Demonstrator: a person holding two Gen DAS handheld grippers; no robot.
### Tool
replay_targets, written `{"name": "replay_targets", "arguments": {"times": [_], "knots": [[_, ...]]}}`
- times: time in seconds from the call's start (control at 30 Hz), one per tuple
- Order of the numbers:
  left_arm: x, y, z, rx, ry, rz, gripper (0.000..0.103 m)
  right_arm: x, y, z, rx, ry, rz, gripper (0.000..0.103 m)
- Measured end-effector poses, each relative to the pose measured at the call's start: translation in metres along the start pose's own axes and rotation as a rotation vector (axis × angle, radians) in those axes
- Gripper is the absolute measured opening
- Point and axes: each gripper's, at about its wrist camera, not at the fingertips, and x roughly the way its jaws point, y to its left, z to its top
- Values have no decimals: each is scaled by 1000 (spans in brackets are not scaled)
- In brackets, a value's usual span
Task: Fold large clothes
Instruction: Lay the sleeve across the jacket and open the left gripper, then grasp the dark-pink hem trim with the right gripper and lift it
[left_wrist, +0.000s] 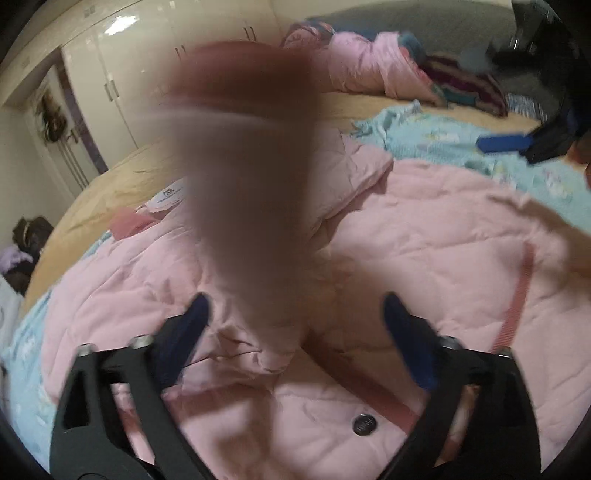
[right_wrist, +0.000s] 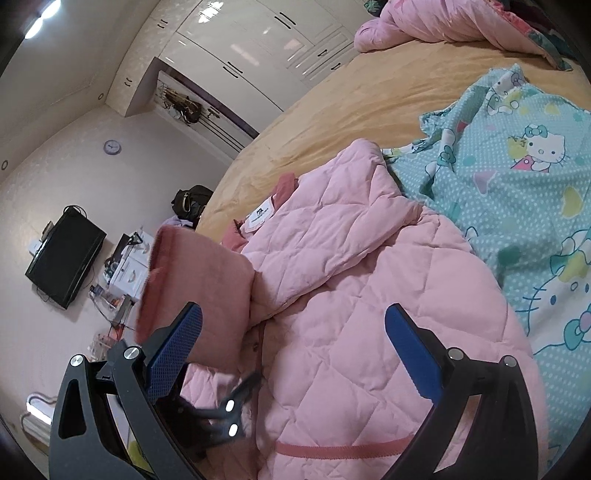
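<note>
A pink quilted jacket (left_wrist: 424, 258) (right_wrist: 351, 295) lies spread on the bed, with a snap button (left_wrist: 364, 425) near its front edge. One sleeve (left_wrist: 251, 192) with a darker pink cuff (right_wrist: 177, 266) hangs blurred in the air above the jacket's left side. My left gripper (left_wrist: 297, 314) is open wide. The sleeve's lower end sits between its blue fingers (left_wrist: 197, 314), untouched by them. My right gripper (right_wrist: 295, 332) is open over the jacket body with nothing between its pads (right_wrist: 406, 339). One of its blue fingers (left_wrist: 506, 142) shows at the far right in the left wrist view.
A teal cartoon-cat blanket (right_wrist: 517, 184) lies under and right of the jacket on the tan sheet (right_wrist: 332, 103). A pink duvet heap (right_wrist: 443, 26) sits at the bed's far end. White wardrobes (right_wrist: 258, 48), a wall TV (right_wrist: 62, 266) and a dark bag (right_wrist: 188, 203) stand beyond the bed's left edge.
</note>
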Motion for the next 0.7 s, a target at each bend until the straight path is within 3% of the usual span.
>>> {"name": "replay_targets", "arguments": {"times": [0.13,0.2,0.3,0.53,0.7], "knots": [[-28,11,0,-107,-89,-76,94,5,2,1,8,5,-3,99],[-33,19,3,-140,-91,-76,94,10,5,2,5,12,-7,99],[-34,46,13,-233,-43,-9,94,20,9,2,5,40,5,99],[-33,153,38,-498,15,174,94,59,16,4,28,113,7,99],[-45,216,18,-729,-63,178,94,82,11,12,63,118,-9,99]]}}
